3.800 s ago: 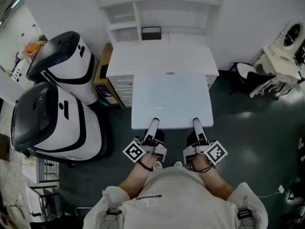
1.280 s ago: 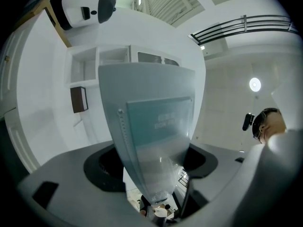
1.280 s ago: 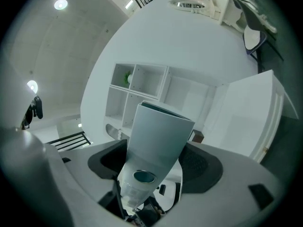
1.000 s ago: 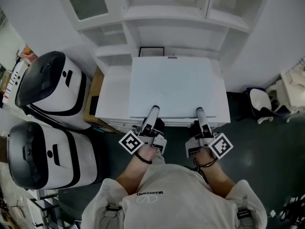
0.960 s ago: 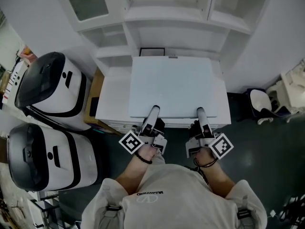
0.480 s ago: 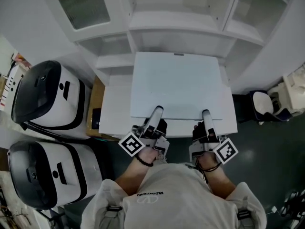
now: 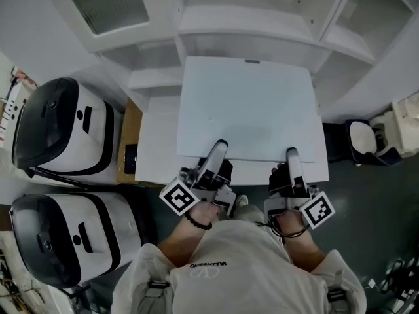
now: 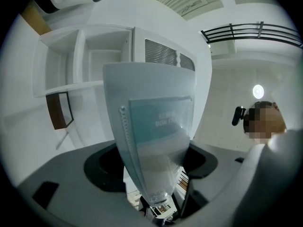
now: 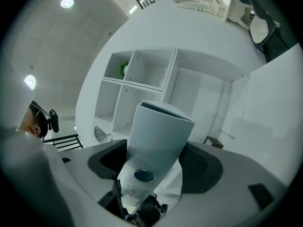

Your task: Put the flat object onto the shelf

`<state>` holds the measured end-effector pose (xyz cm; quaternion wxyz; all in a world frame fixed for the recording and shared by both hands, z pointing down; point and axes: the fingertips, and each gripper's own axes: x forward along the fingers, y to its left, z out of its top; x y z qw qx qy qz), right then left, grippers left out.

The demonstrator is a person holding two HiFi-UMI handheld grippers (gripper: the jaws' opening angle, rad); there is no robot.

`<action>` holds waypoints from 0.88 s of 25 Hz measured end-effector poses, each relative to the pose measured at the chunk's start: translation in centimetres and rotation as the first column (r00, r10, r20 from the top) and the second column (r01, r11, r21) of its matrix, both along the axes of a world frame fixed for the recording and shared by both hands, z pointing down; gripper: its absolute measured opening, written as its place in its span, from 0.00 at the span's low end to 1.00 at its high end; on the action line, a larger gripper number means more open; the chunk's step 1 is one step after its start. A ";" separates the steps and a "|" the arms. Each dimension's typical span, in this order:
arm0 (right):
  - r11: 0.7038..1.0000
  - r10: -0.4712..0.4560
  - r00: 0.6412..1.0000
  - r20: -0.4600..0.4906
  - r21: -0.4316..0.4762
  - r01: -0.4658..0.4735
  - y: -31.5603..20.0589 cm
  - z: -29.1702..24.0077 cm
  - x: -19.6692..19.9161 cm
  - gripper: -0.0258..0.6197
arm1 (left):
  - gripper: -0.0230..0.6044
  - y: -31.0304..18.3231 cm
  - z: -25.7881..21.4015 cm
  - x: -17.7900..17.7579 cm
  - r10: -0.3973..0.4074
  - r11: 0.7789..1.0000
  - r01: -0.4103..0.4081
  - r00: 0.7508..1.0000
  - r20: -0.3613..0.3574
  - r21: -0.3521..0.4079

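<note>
A flat pale blue file box is held level over a white cabinet top, in front of the white shelf unit. My left gripper is shut on its near edge at the left, and my right gripper is shut on the near edge at the right. In the left gripper view the box fills the gap between the jaws, its label showing. In the right gripper view the box runs out between the jaws toward open shelf compartments.
Two white-and-black machines stand at the left, beside a wooden cabinet. A white seat is at the right on the dark floor. A dark brown frame stands on a low shelf.
The person has stepped toward the shelf unit. The box, held by both grippers, has moved forward over the cabinet top and now hides the dark frame at the back.
</note>
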<state>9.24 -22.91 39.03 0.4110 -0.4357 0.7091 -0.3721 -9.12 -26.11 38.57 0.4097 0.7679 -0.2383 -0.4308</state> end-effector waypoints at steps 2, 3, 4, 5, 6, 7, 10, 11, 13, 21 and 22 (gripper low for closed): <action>1.000 -0.006 1.000 0.000 0.003 0.006 -0.5 -0.2 0.2 0.58 | 0.57 -0.4 -0.2 0.2 -0.006 1.000 0.006 1.000 0.001 -0.002; 1.000 -0.010 1.000 -0.001 0.003 0.010 -0.7 -0.2 0.2 0.58 | 0.58 -0.6 -0.2 0.2 -0.010 1.000 0.010 1.000 0.003 -0.004; 1.000 -0.015 1.000 -0.002 0.003 0.015 -1.0 -0.3 0.3 0.58 | 0.57 -0.8 -0.2 0.2 -0.014 1.000 0.014 1.000 0.005 -0.006; 1.000 -0.020 1.000 -0.004 0.001 0.020 -1.3 -0.4 0.3 0.58 | 0.57 -1.0 -0.3 0.2 -0.019 1.000 0.019 1.000 0.006 -0.010; 1.000 -0.024 1.000 -0.005 0.001 0.024 -1.7 -0.5 0.3 0.58 | 0.57 -1.3 -0.3 0.3 -0.024 1.000 0.024 1.000 0.006 -0.012; 1.000 -0.027 1.000 -0.007 0.002 0.027 -2.0 -0.7 0.4 0.58 | 0.57 -1.5 -0.5 0.4 -0.027 1.000 0.027 1.000 0.004 -0.013; 0.999 -0.032 0.999 -0.005 0.004 0.032 -2.6 -1.0 0.8 0.58 | 0.57 -2.0 -0.8 0.7 -0.033 0.999 0.033 0.999 -0.001 -0.012; 0.999 -0.033 0.999 -0.001 0.003 0.033 -2.7 -1.1 0.9 0.58 | 0.57 -2.1 -1.0 0.8 -0.035 0.999 0.035 0.999 -0.001 -0.011; 0.999 -0.033 0.999 0.006 0.001 0.033 -2.9 -1.5 1.2 0.58 | 0.58 -2.3 -1.4 1.1 -0.037 0.999 0.037 0.999 -0.001 -0.012; 0.996 -0.086 0.996 0.020 -0.006 0.086 -3.5 -3.4 1.6 0.57 | 0.57 -2.8 -4.0 1.5 -0.051 0.999 0.051 0.999 0.012 -0.004; 0.996 -0.091 0.996 0.015 -0.002 0.091 -3.8 -3.9 1.7 0.57 | 0.57 -3.1 -4.4 1.6 -0.049 0.999 0.049 0.999 0.015 0.001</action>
